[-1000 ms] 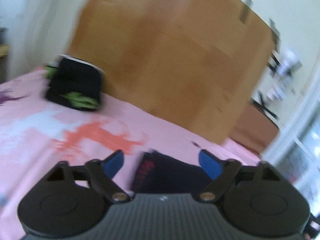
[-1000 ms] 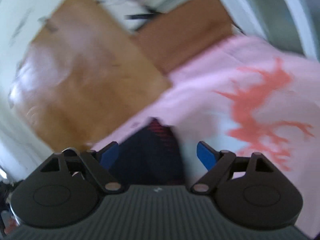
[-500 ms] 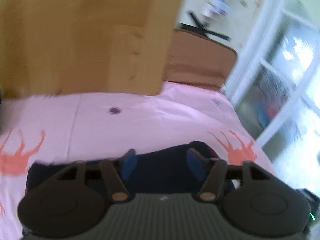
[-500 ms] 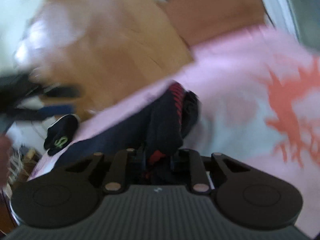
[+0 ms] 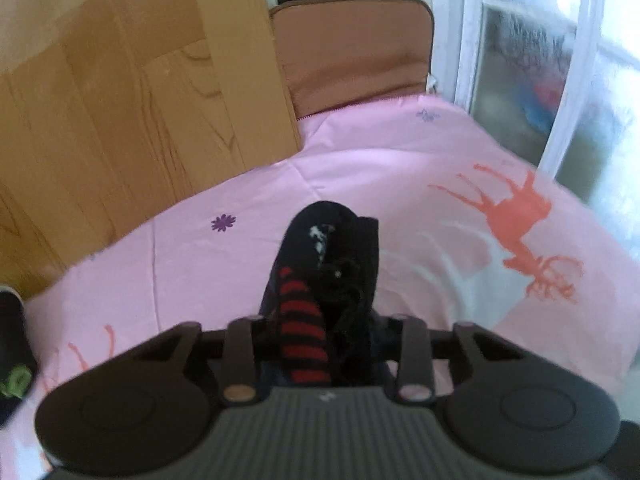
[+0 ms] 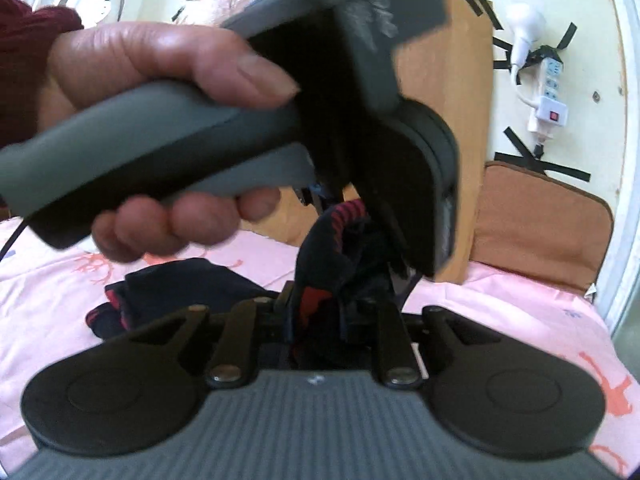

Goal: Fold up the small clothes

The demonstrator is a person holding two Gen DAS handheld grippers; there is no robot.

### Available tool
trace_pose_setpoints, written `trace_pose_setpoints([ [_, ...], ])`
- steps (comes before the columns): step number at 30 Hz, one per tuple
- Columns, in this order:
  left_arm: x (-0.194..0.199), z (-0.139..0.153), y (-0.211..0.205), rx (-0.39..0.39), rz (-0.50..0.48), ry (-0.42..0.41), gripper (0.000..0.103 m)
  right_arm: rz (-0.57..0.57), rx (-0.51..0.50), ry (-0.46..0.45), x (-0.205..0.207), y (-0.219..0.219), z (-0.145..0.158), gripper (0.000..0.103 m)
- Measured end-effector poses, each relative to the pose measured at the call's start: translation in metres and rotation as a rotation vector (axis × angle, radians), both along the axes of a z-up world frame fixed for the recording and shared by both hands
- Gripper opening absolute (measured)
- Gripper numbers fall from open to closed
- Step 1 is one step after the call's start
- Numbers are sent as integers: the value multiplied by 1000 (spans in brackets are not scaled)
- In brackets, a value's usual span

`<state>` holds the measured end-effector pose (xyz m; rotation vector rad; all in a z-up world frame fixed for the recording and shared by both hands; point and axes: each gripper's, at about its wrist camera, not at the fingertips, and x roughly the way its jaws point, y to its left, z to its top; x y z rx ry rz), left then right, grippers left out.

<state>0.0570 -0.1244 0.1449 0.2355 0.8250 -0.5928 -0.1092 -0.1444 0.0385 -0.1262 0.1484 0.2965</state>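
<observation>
L gripper [image 5: 324,344]: jaws clenched on dark sock [image 5: 328,264], red-striped cuff in grip. R gripper [image 6: 320,320]: clamped on same sock. Sock long axis toward 12 o'clock, above pink sheet [image 5: 440,184].

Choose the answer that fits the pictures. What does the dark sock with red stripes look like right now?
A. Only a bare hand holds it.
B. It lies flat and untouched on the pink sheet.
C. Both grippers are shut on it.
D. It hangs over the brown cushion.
C: the left gripper and the right gripper each have their fingers closed on the sock, which is bunched between them above the pink sheet.
</observation>
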Motion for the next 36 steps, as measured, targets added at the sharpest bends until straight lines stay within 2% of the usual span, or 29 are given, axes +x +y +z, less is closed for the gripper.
trace_pose_setpoints([
  [1, 1, 3, 12, -45, 7, 20, 29, 22, 14, -16, -10, -6, 3, 31],
  [2, 2, 7, 21, -82, 16, 32, 29, 39, 29, -39, -14, -9, 1, 47],
  [3, 4, 10, 30, -111, 21, 36, 29, 37, 36, -54, -21, -13, -2, 73],
  [4, 3, 14, 43, -143, 29, 40, 29, 12, 41, -53, -6, -16, -2, 82],
  [5, 5, 17, 52, -168, 35, 48, 29, 3, 50, -37, -4, -17, -6, 85],
  [7, 6, 20, 74, -236, 53, 69, 29, 15, 56, 49, 9, -13, -15, 74],
  [8, 6, 21, 83, -261, 63, 76, 29, 26, 56, 76, 14, -11, -16, 48],
  [9, 6, 20, 95, -288, 74, 80, 29, 41, 54, 94, 19, -6, -15, 27],
  [12, 4, 17, 128, -328, 127, 57, 29, 94, 33, 75, 20, 15, 1, 24],
  [16, 6, 0, 180, -381, 215, 79, 31, 142, -130, 32, 17, 53, 4, 25],
  [19, 11, -36, 208, -367, 296, 114, 38, 186, -235, 89, 25, 76, -4, 33],
  [21, 25, -74, 220, -358, 360, 167, 42, 196, -307, 105, 31, 89, -13, 34],
  [22, 31, -89, 225, -382, 383, 204, 47, 195, -331, 97, 31, 91, -17, 35],
  [23, 36, -104, 234, -447, 405, 234, 52, 198, -353, 85, 28, 94, -16, 38],
  [25, 36, -114, 250, -557, 423, 266, 52, 231, -357, 82, 20, 89, -8, 47],
  [27, 28, -109, 261, -607, 402, 241, 53, 303, -268, 130, 15, 68, 8, 53],
  [28, 22, -104, 264, -614, 388, 212, 56, 342, -193, 160, 16, 53, 17, 55],
  [30, 11, -94, 272, -614, 374, 137, 69, 342, -48, 207, 25, 26, 34, 68],
  [31, 7, -90, 276, -617, 385, 111, 81, 310, 30, 229, 35, 13, 40, 72],
  [32, 5, -88, 280, -627, 398, 97, 86, 280, 99, 252, 45, 3, 44, 82],
  [34, 6, -87, 282, -642, 394, 106, 86, 219, 231, 318, 72, -15, 46, 85],
  [36, 9, -89, 278, -647, 389, 117, 81, 206, 302, 361, 92, -18, 44, 85],
])
